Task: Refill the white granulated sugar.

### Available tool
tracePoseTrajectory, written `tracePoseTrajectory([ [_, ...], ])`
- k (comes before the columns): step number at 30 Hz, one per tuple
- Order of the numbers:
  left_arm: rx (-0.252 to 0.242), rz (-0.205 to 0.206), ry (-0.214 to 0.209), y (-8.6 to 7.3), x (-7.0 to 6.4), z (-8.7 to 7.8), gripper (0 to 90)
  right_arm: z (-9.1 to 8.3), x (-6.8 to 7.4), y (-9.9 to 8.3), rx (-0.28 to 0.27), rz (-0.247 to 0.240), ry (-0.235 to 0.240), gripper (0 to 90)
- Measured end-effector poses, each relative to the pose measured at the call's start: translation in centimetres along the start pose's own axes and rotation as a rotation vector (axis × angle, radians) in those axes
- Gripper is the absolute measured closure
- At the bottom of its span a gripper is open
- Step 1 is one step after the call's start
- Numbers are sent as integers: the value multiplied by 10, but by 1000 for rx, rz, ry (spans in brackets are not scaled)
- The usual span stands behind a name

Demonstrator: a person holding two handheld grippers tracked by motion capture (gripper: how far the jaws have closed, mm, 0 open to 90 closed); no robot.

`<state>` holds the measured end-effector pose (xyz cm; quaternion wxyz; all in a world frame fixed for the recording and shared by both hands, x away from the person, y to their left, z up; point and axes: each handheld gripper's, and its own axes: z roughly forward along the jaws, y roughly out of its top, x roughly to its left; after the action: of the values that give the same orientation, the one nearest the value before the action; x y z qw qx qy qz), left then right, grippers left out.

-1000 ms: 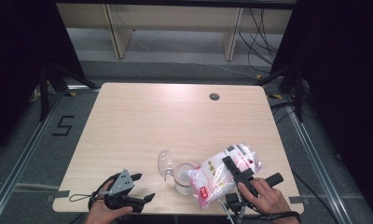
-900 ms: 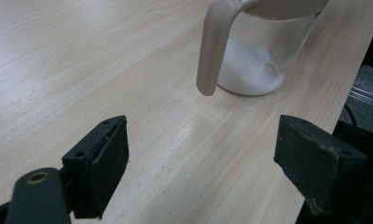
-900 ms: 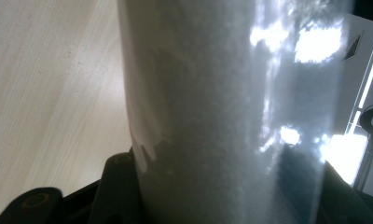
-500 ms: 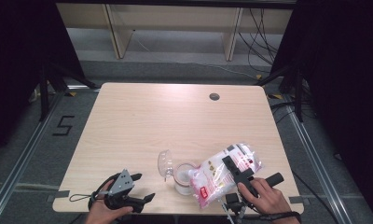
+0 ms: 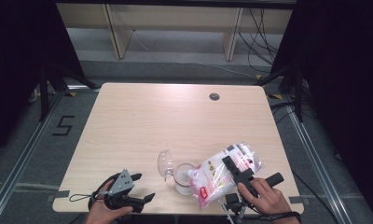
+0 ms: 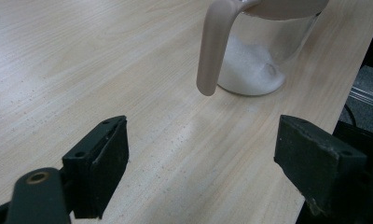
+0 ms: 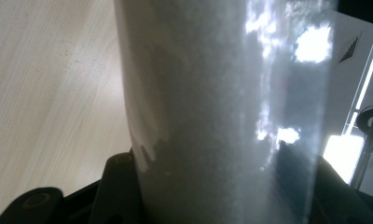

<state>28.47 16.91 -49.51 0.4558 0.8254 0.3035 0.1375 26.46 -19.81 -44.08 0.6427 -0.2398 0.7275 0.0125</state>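
One plastic bag [image 5: 226, 171] of white powder, pinched in right tongs [image 5: 234, 171], tilted over jug [image 5: 183, 177]; left tongs [image 5: 137, 188] spread, apart on counter [image 5: 175, 121].

My bench: one light wooden table [image 5: 142, 121] with a round dark cable hole [image 5: 214, 96] near its far right corner, pale shelving [image 5: 170, 21] beyond the far edge, a "5" floor mark [image 5: 63, 126] left.

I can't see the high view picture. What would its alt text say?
The right tool tips a clear bag of white powder over a glass jar near the wooden table's front edge. The left tool rests open beside it, holding nothing.
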Motion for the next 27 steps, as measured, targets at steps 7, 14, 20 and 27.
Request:
tracePoseTrajectory([
  [7, 0, 0, -1, 0, 0, 0, 175, 0, -4, 1, -12, -33, -10, 555],
  [14, 0, 0, 0, 0, 0, 0, 174, 0, -3, 0, -14, -30, -8, 556],
  [20, 0, 1, 4, 0, 0, 0, 175, 0, -1, 0, -3, -3, 1, 556],
  [27, 0, 2, 4, 0, 0, 0, 175, 0, 0, 0, -1, -1, 1, 557],
])
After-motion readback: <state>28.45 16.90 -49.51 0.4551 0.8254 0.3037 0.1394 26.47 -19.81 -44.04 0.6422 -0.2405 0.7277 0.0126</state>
